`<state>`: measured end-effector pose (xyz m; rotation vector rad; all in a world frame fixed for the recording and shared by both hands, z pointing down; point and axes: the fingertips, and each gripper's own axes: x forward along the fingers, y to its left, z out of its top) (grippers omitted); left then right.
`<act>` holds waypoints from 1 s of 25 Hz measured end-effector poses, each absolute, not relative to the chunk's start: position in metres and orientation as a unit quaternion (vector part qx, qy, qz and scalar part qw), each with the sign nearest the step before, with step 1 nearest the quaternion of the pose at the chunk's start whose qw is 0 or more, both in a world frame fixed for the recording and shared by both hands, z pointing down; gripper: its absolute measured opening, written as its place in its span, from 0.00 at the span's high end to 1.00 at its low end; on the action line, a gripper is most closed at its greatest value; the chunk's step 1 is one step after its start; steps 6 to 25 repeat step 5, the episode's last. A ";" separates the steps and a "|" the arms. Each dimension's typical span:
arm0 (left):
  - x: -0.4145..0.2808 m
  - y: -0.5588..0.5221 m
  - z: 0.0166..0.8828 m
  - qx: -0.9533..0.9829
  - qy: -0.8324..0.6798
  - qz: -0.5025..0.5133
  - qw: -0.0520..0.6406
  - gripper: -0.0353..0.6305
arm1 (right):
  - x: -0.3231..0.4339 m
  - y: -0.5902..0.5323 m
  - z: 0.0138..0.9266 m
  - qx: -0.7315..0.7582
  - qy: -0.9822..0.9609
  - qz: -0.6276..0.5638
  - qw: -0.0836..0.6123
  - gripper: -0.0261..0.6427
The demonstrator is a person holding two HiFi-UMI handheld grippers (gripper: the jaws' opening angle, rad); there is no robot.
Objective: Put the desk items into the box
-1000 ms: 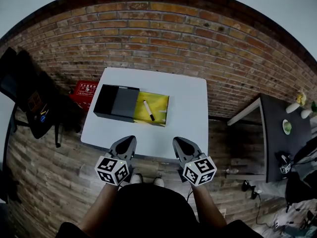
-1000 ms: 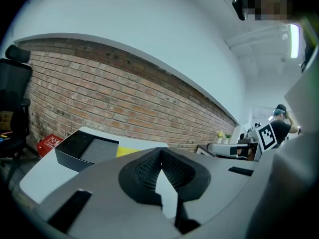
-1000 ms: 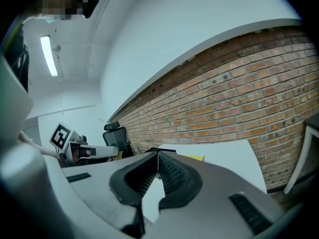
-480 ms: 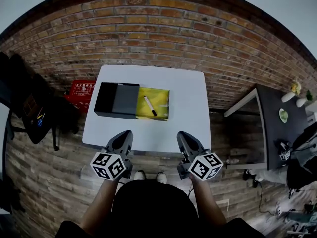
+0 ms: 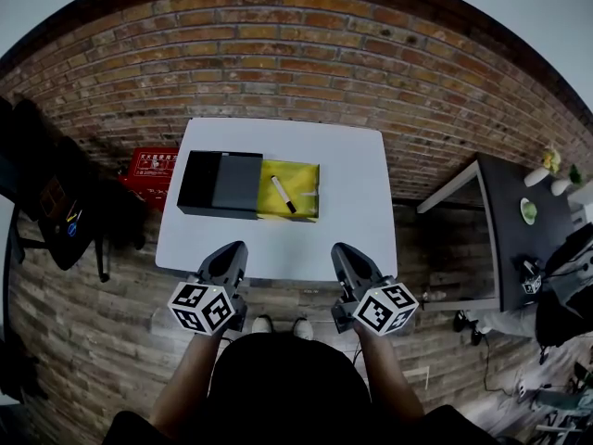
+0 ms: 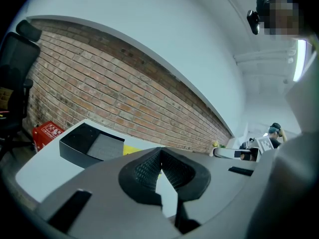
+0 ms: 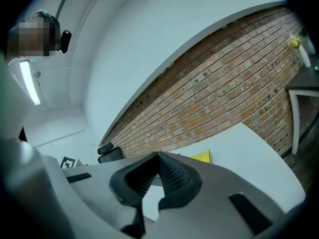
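Soft, even light in the head view: the bench (image 5: 357,184) comes up bright with no hot glare, and shadows stay faint. There's heavy fisheye, the wall (image 5: 296,54) bows hard and all four corners go black. In the left gripper view a lamp (image 6: 299,59) glows at 3 o'clock. In the right gripper view a lamp (image 7: 29,83) burns at 9 o'clock. The left claw (image 6: 160,151) and right claw (image 7: 158,156) loom close, soft-focused and dull grey, while the background stays sharper and the rims smear dark.
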<state>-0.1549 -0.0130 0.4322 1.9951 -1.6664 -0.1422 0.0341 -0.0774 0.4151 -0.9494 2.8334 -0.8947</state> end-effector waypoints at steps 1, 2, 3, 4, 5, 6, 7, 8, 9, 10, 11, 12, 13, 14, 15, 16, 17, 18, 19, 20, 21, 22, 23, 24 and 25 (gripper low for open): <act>-0.156 -0.013 0.432 0.739 -0.617 -0.053 0.266 0.93 | 0.033 -0.078 0.415 -0.304 0.908 -0.286 0.011 0.93; -0.157 -0.014 0.432 0.739 -0.617 -0.053 0.266 0.93 | 0.032 -0.078 0.415 -0.304 0.909 -0.286 0.011 0.93; -0.158 -0.014 0.432 0.739 -0.617 -0.053 0.265 0.93 | 0.031 -0.078 0.415 -0.304 0.908 -0.287 0.011 0.93; -0.158 -0.014 0.432 0.739 -0.617 -0.054 0.265 0.93 | 0.030 -0.079 0.415 -0.304 0.908 -0.287 0.012 0.93; -0.159 -0.014 0.432 0.739 -0.617 -0.054 0.265 0.93 | 0.030 -0.079 0.415 -0.303 0.908 -0.288 0.013 0.93; -0.159 -0.014 0.432 0.739 -0.617 -0.054 0.265 0.93 | 0.030 -0.079 0.415 -0.303 0.908 -0.288 0.013 0.93; -0.159 -0.014 0.432 0.739 -0.617 -0.054 0.265 0.93 | 0.030 -0.079 0.415 -0.303 0.908 -0.288 0.013 0.93; -0.159 -0.014 0.432 0.739 -0.617 -0.054 0.265 0.93 | 0.030 -0.079 0.415 -0.303 0.908 -0.288 0.013 0.93; -0.159 -0.014 0.432 0.739 -0.617 -0.054 0.265 0.93 | 0.030 -0.079 0.415 -0.303 0.908 -0.288 0.013 0.93; -0.159 -0.014 0.432 0.739 -0.617 -0.054 0.265 0.93 | 0.030 -0.079 0.415 -0.303 0.908 -0.288 0.013 0.93; -0.159 -0.014 0.432 0.739 -0.617 -0.054 0.265 0.93 | 0.030 -0.079 0.415 -0.303 0.908 -0.288 0.013 0.93; -0.159 -0.014 0.432 0.739 -0.617 -0.054 0.265 0.93 | 0.030 -0.079 0.415 -0.303 0.908 -0.288 0.013 0.93; -0.159 -0.014 0.432 0.739 -0.617 -0.054 0.265 0.93 | 0.030 -0.079 0.415 -0.303 0.908 -0.288 0.013 0.93; -0.159 -0.014 0.432 0.739 -0.617 -0.054 0.265 0.93 | 0.030 -0.079 0.415 -0.303 0.908 -0.288 0.013 0.93; -0.159 -0.014 0.432 0.739 -0.617 -0.054 0.265 0.93 | 0.030 -0.079 0.415 -0.303 0.908 -0.288 0.013 0.93; -0.159 -0.014 0.432 0.739 -0.617 -0.054 0.265 0.93 | 0.030 -0.079 0.415 -0.303 0.908 -0.288 0.013 0.93; -0.159 -0.014 0.432 0.739 -0.617 -0.054 0.265 0.93 | 0.030 -0.079 0.415 -0.303 0.908 -0.288 0.013 0.93; -0.159 -0.014 0.432 0.739 -0.617 -0.054 0.265 0.93 | 0.030 -0.079 0.415 -0.303 0.908 -0.288 0.013 0.93; -0.159 -0.014 0.432 0.739 -0.617 -0.054 0.265 0.93 | 0.030 -0.079 0.415 -0.303 0.908 -0.288 0.013 0.93; -0.159 -0.014 0.432 0.739 -0.617 -0.054 0.265 0.93 | 0.030 -0.079 0.415 -0.303 0.908 -0.288 0.013 0.93; -0.159 -0.014 0.432 0.739 -0.617 -0.054 0.265 0.93 | 0.030 -0.079 0.415 -0.303 0.908 -0.288 0.013 0.93; -0.159 -0.014 0.432 0.739 -0.617 -0.054 0.265 0.93 | 0.030 -0.079 0.415 -0.303 0.908 -0.288 0.013 0.93; -0.159 -0.014 0.432 0.739 -0.617 -0.054 0.265 0.93 | 0.030 -0.079 0.415 -0.303 0.908 -0.288 0.013 0.93; -0.159 -0.014 0.432 0.739 -0.617 -0.054 0.265 0.93 | 0.030 -0.079 0.415 -0.303 0.908 -0.288 0.013 0.93; -0.159 -0.014 0.432 0.739 -0.617 -0.054 0.265 0.93 | 0.030 -0.079 0.415 -0.303 0.908 -0.288 0.013 0.93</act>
